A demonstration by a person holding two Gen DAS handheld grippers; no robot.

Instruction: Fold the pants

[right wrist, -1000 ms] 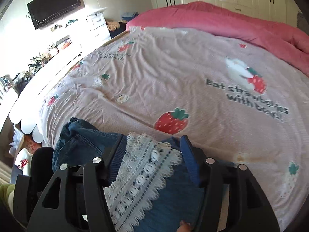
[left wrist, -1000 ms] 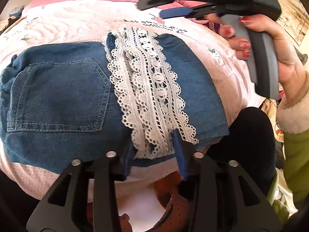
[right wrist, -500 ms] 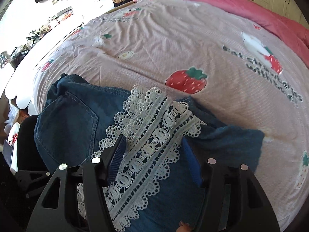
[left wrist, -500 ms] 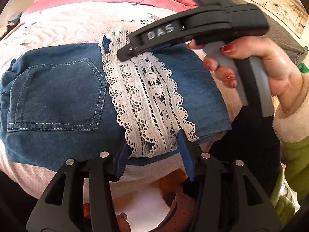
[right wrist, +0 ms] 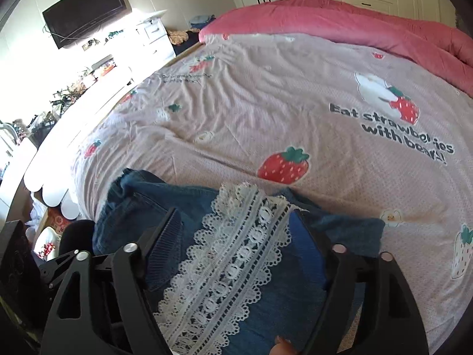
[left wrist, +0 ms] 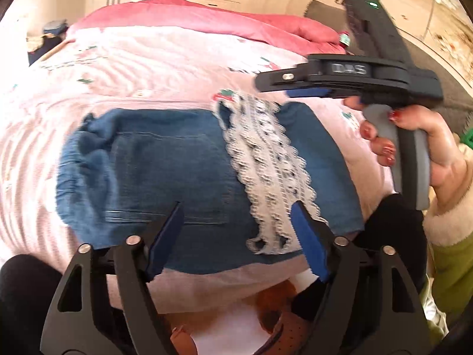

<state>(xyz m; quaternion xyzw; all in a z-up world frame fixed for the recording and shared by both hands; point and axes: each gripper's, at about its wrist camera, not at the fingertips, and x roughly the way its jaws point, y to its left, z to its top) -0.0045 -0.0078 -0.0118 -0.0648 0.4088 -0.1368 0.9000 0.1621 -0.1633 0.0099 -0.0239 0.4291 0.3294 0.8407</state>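
The folded denim pants point(left wrist: 165, 162) lie flat on the pink strawberry sheet point(left wrist: 153, 68) near the bed's front edge, back pocket up. A white lace band point(left wrist: 266, 153) crosses them. My left gripper point(left wrist: 236, 207) hovers over their near edge with its jaws opening and its pads clear of the cloth. In the right wrist view the pants point(right wrist: 142, 207) and the lace band point(right wrist: 236, 254) lie under my right gripper point(right wrist: 235, 216). Its jaws are opening too and straddle the lace without pressing it. Seen from the left, the right gripper point(left wrist: 295, 88) hangs above the pants' far right corner, held by a hand point(left wrist: 419, 136).
A pink quilt point(right wrist: 354, 26) is bunched along the far side of the bed. A wall TV point(right wrist: 85, 9) and a cluttered white dresser point(right wrist: 147, 38) stand to the left. Dark trouser legs point(left wrist: 393, 222) and slippers point(left wrist: 280, 325) are at the bed's front edge.
Both grippers' jaws have spread wider. The left gripper has pulled up and back from the lace hem. The right gripper has swung across the pants and now sits higher at the right.
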